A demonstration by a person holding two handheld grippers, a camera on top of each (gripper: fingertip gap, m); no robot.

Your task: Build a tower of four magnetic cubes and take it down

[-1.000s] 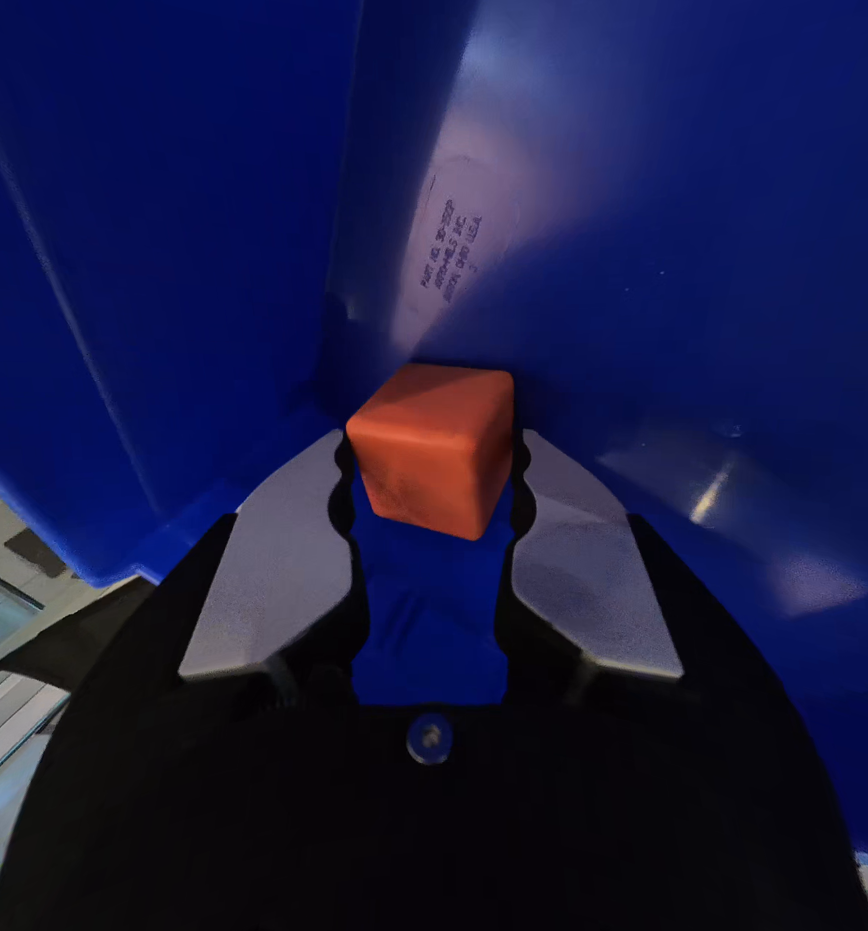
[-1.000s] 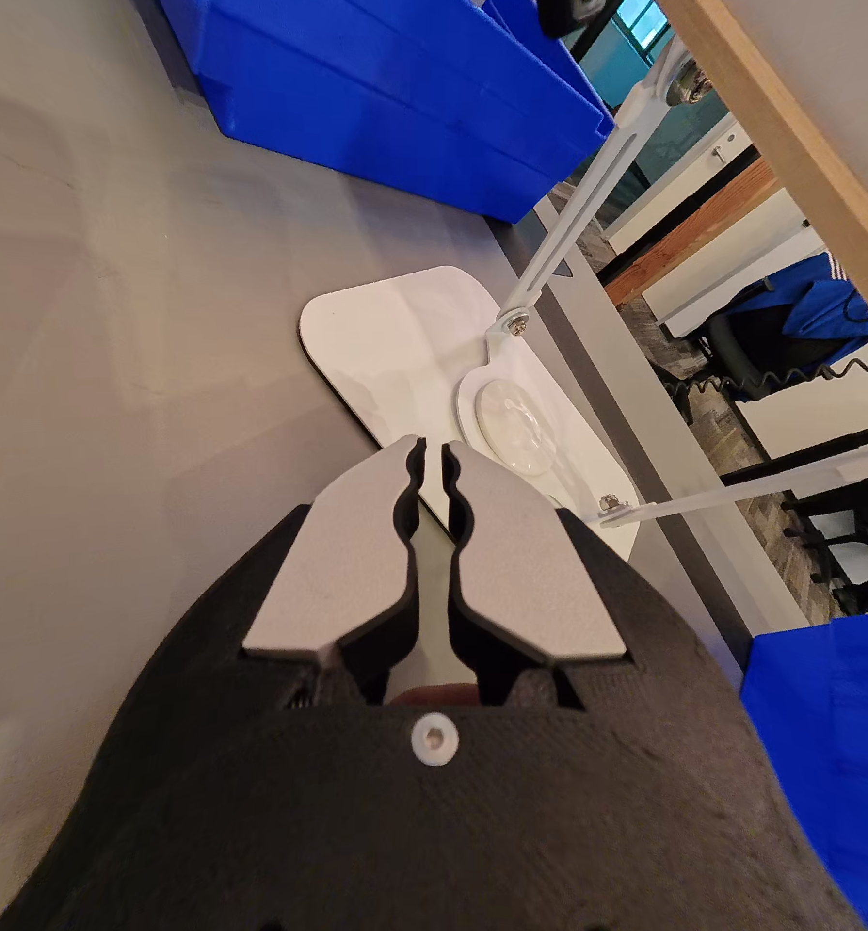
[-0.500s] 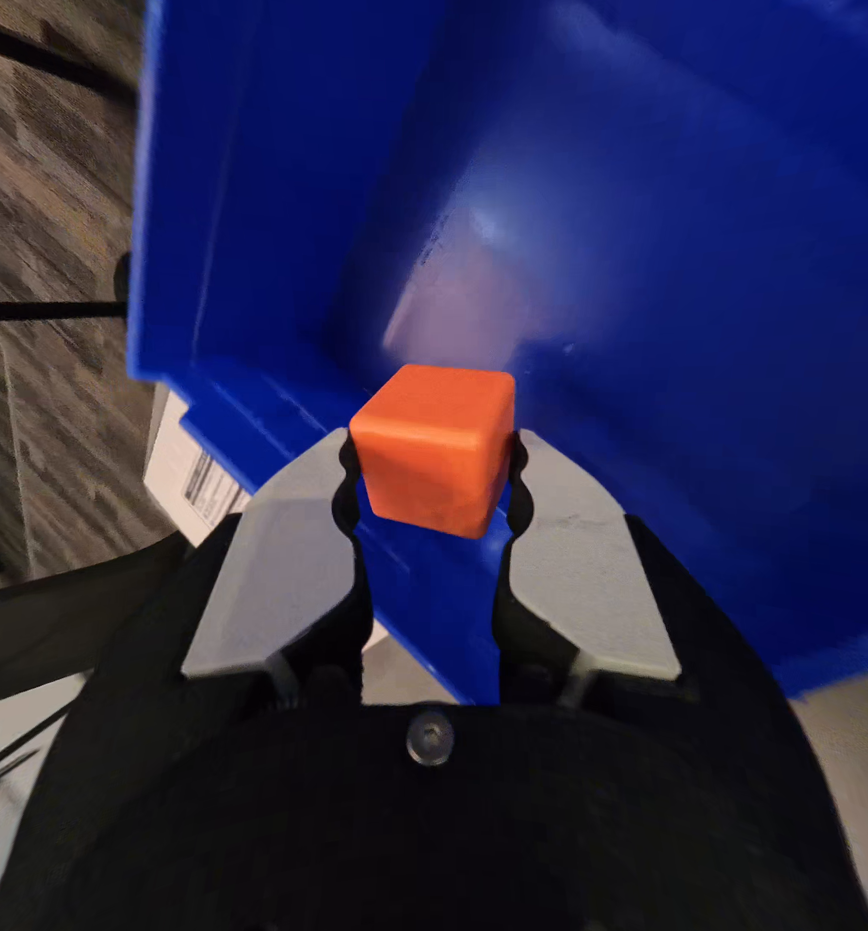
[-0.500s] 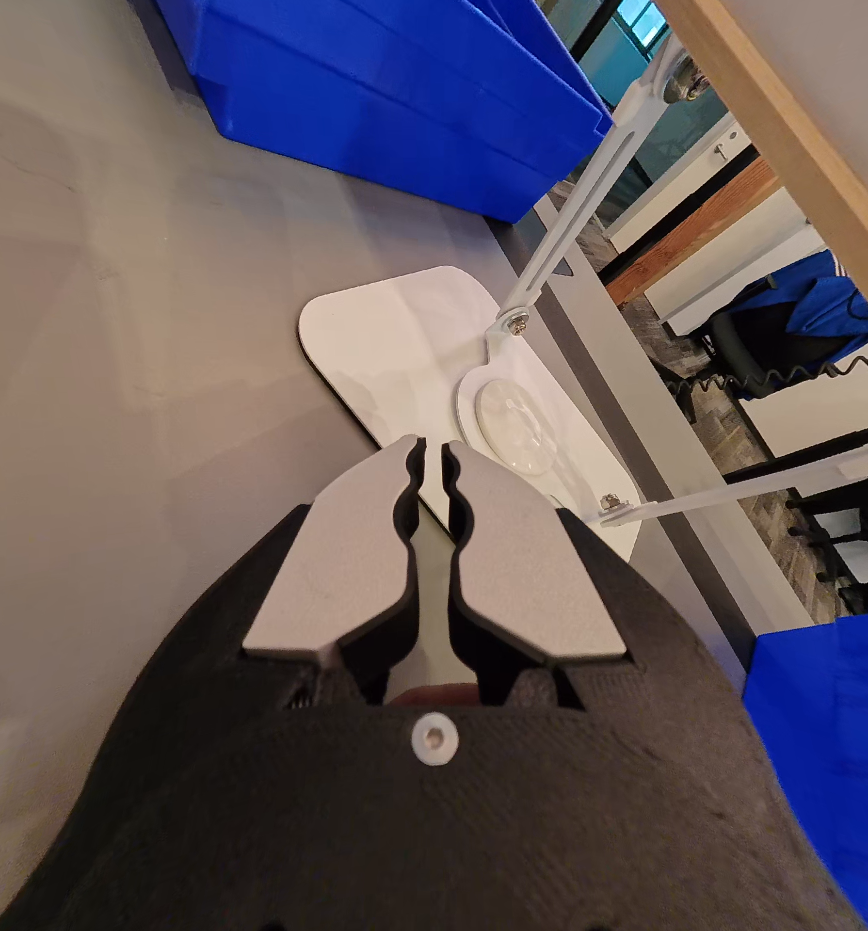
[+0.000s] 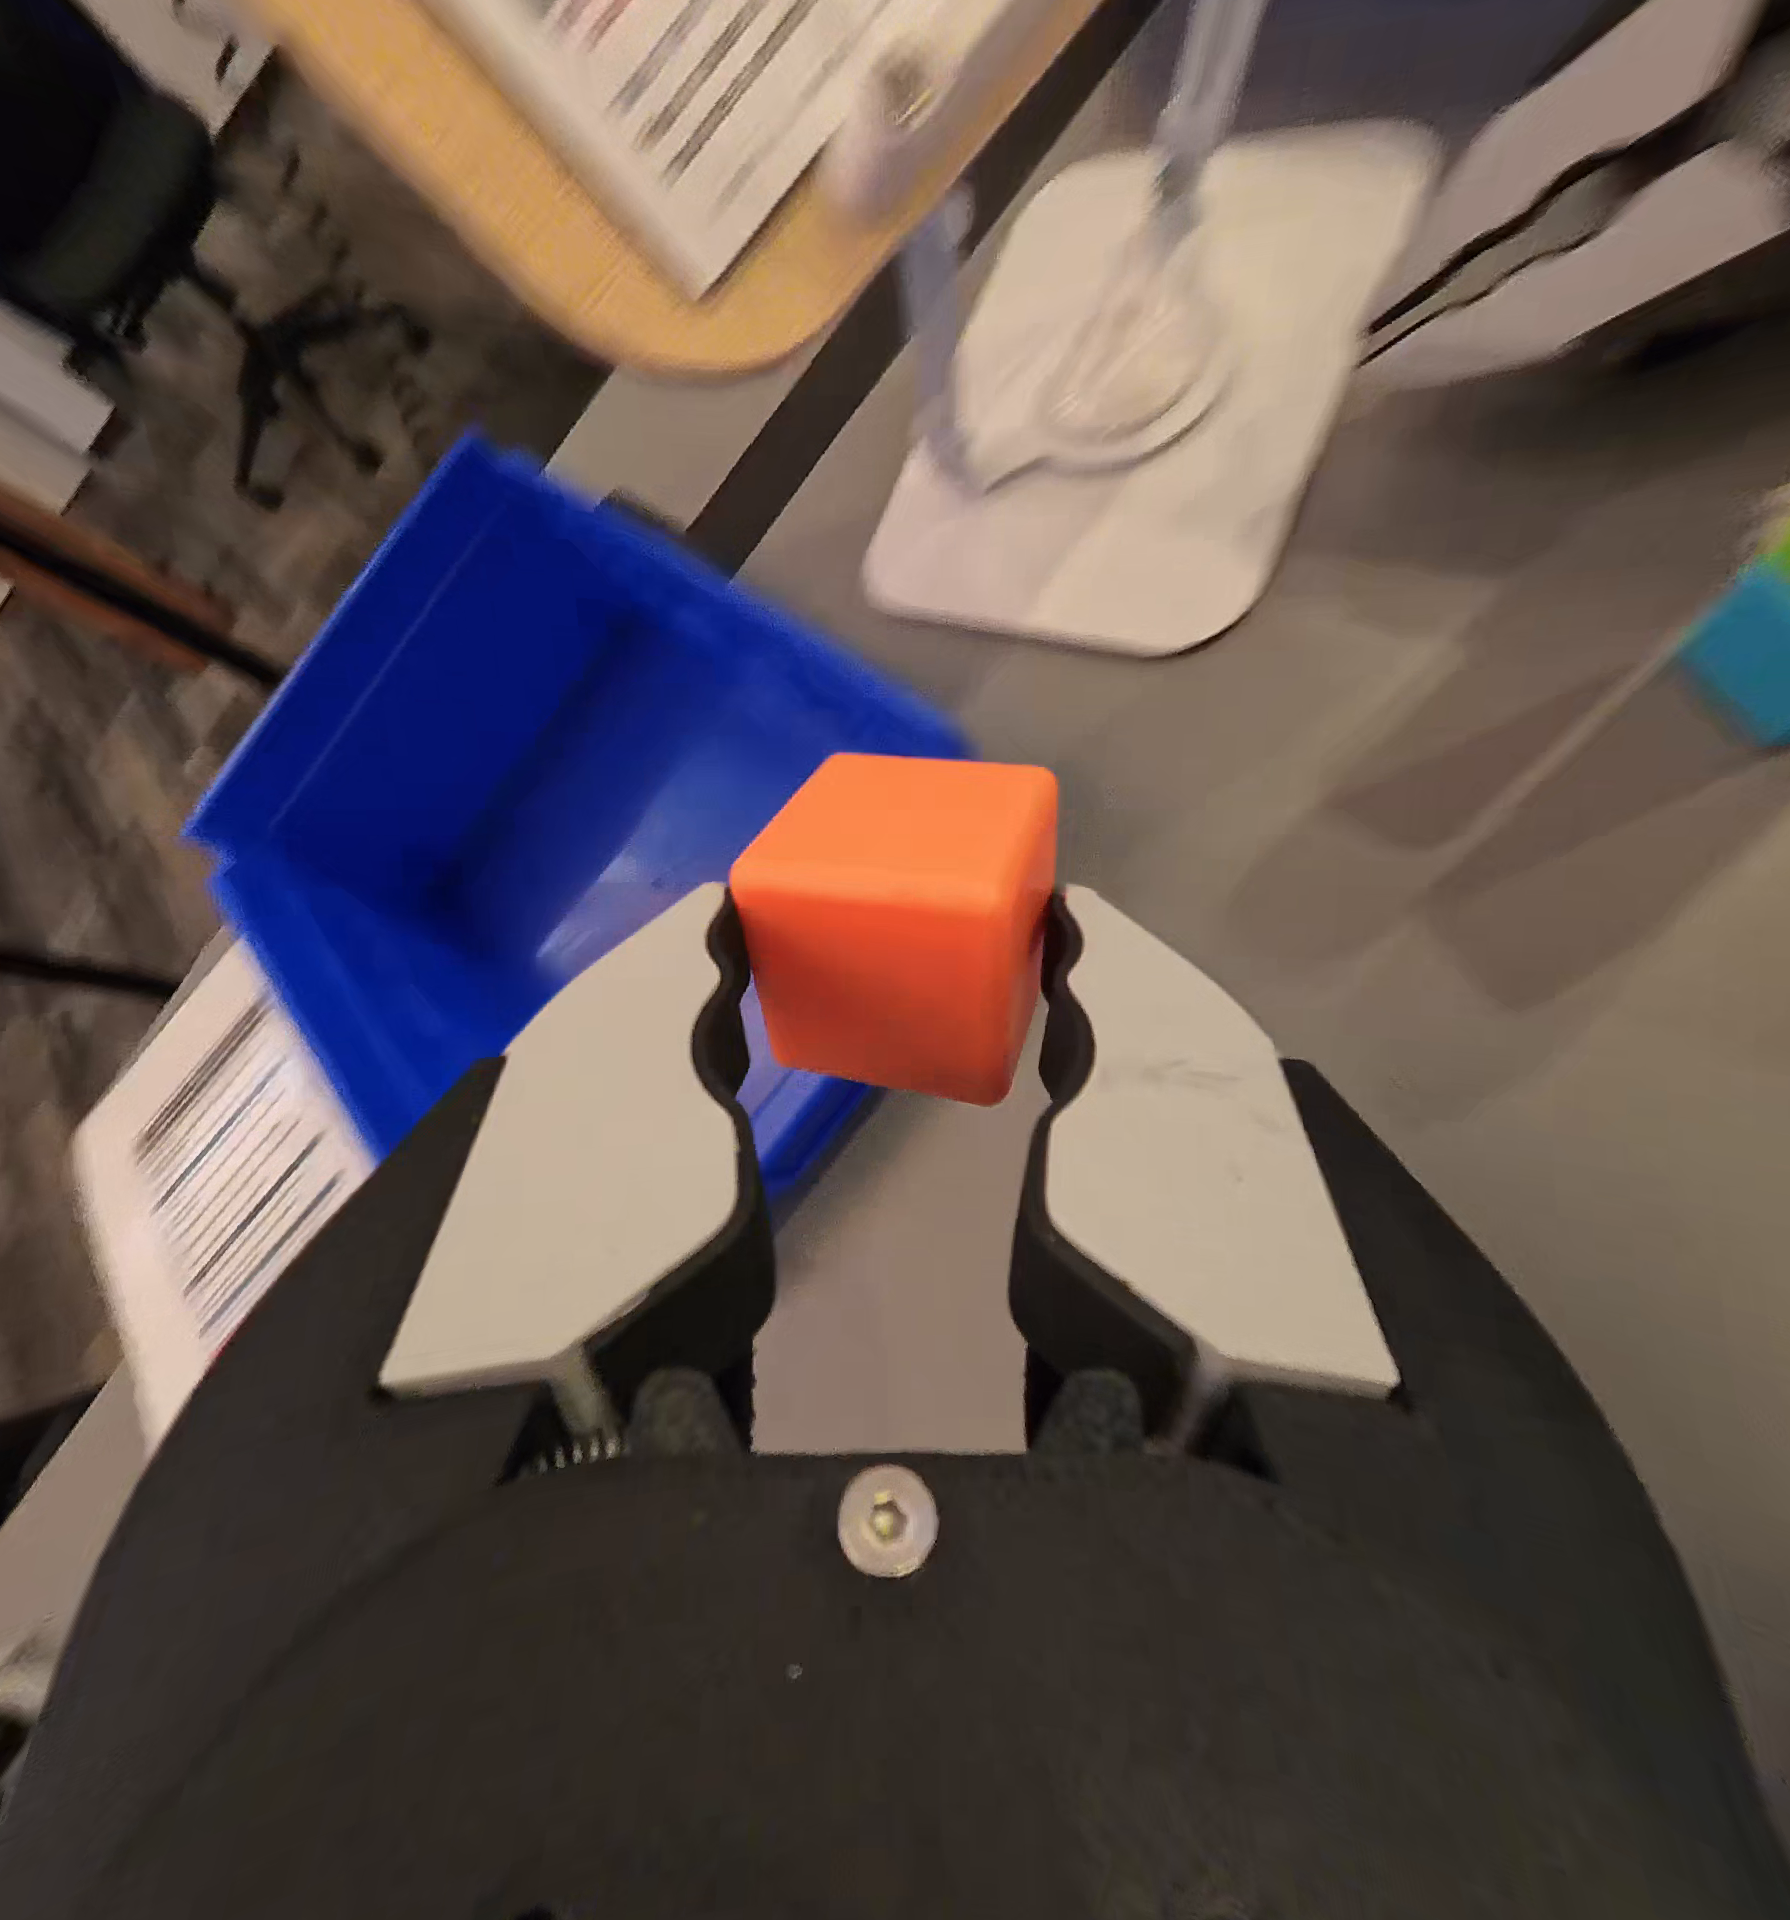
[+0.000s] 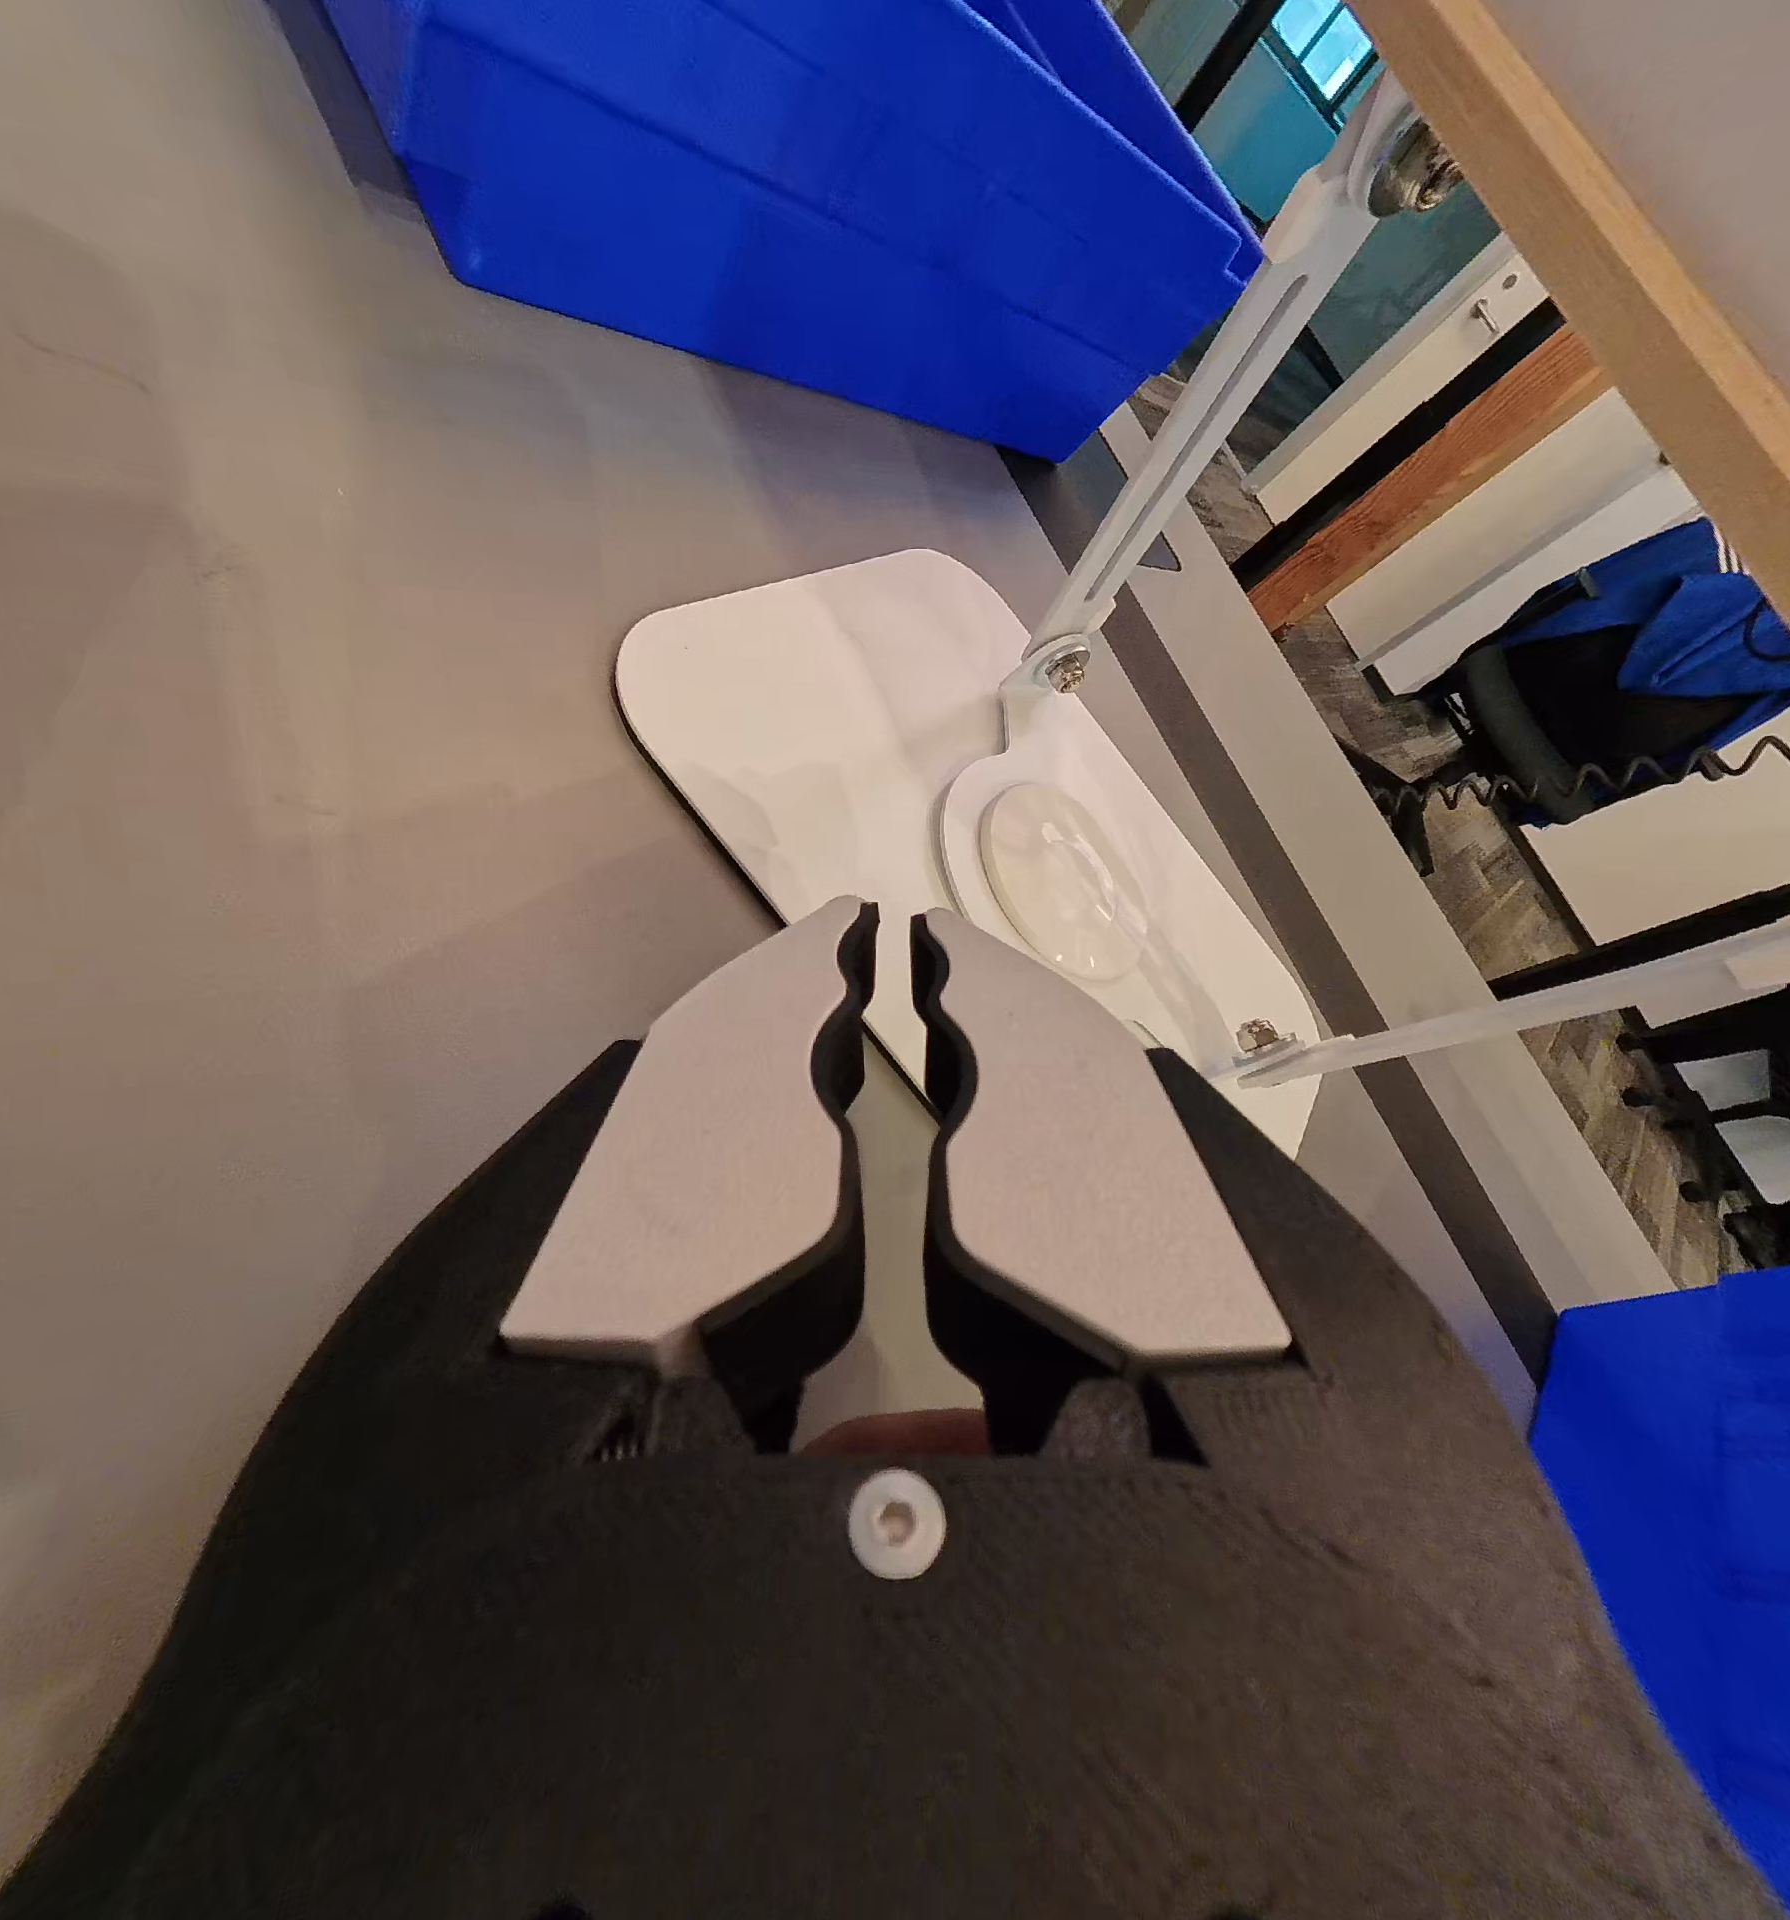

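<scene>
Your left gripper (image 5: 891,925) pinches the orange cube (image 5: 896,920) by its tips, above the table (image 5: 1390,1039) beside the blue bin (image 5: 517,748). Your right gripper (image 6: 893,925) is nearly closed, empty. A fast swing could twist the cube loose.

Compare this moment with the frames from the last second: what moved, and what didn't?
The left gripper lifted the orange cube out of the blue bin and swung toward the grey tabletop, its grip unchanged. The right gripper stayed put, nearly closed and empty, by the white stand base.
</scene>
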